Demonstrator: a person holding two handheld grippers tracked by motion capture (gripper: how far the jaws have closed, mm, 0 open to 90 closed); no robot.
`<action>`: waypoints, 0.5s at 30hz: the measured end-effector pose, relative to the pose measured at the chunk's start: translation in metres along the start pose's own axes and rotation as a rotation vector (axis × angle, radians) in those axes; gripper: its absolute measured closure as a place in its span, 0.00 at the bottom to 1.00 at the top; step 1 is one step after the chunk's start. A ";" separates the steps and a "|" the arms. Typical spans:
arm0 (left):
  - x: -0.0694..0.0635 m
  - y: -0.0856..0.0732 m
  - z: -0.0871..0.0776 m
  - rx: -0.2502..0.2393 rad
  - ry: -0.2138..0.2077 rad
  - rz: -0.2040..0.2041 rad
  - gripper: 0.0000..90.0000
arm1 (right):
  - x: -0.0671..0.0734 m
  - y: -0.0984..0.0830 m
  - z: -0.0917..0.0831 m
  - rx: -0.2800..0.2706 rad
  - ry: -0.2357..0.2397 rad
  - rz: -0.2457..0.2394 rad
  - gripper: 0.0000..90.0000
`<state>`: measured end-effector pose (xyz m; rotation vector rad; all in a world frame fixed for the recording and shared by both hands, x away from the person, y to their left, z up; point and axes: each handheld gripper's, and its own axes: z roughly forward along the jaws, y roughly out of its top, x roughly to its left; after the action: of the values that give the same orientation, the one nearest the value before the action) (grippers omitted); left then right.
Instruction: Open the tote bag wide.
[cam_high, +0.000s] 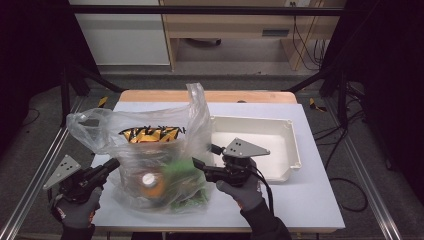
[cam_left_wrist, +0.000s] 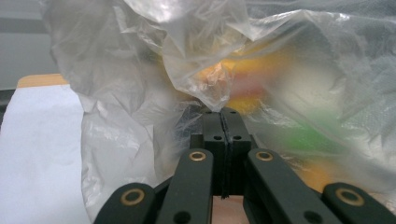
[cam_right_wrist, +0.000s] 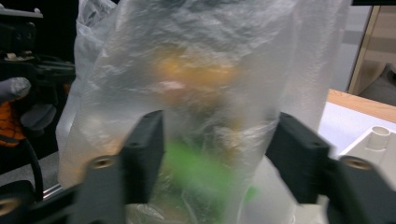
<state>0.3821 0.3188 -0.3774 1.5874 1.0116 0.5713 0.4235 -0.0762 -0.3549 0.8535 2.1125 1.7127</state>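
High view: clear plastic bag (cam_high: 150, 155) sits on the white table sheet (cam_high: 310, 195), left of centre, bulging, one handle sticking up at the back. Inside: yellow-black snack packet (cam_high: 149, 133) near the top, print too small to read; orange round-topped container (cam_high: 150, 182) low down; green packets (cam_high: 187, 175) on its right side. White plastic tray (cam_high: 280, 145) just right of the bag, well within reach of the right hand. Left gripper (cam_high: 111, 164) at the bag's lower left edge, gloved hand behind it. Right gripper (cam_high: 202, 167) against the bag's right side, grey plate on top, cable trailing back over the sleeve. Bag film blocks a clean look at the contents.

Left gripper view: jaws pressed together, pinching a fold of bag film at the tips (cam_left_wrist: 223, 116). Yellow, red and green blurs behind the plastic, no legible text. White sheet and a strip of wooden table edge (cam_left_wrist: 39, 80) at left.

Right gripper view: jaws spread wide, one each side of a bag section (cam_right_wrist: 205, 116), film between them; cannot tell whether the pads press on it. Green and orange blurs inside. Tray corner (cam_right_wrist: 373, 140) at right, the other gloved hand (cam_right_wrist: 18, 102) at left.
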 end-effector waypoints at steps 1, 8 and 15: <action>0.000 0.000 0.000 0.000 0.000 0.000 1.00 | 0.001 0.000 0.001 0.004 0.002 -0.007 0.54; -0.008 -0.004 -0.012 0.016 -0.017 0.027 1.00 | 0.005 -0.002 -0.003 0.062 0.037 -0.001 0.93; -0.013 -0.021 -0.026 0.054 -0.026 0.040 1.00 | 0.007 -0.024 -0.013 0.138 0.102 0.034 1.00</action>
<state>0.3479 0.3220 -0.3881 1.6614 0.9848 0.5534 0.4048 -0.0851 -0.3738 0.8602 2.3197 1.6757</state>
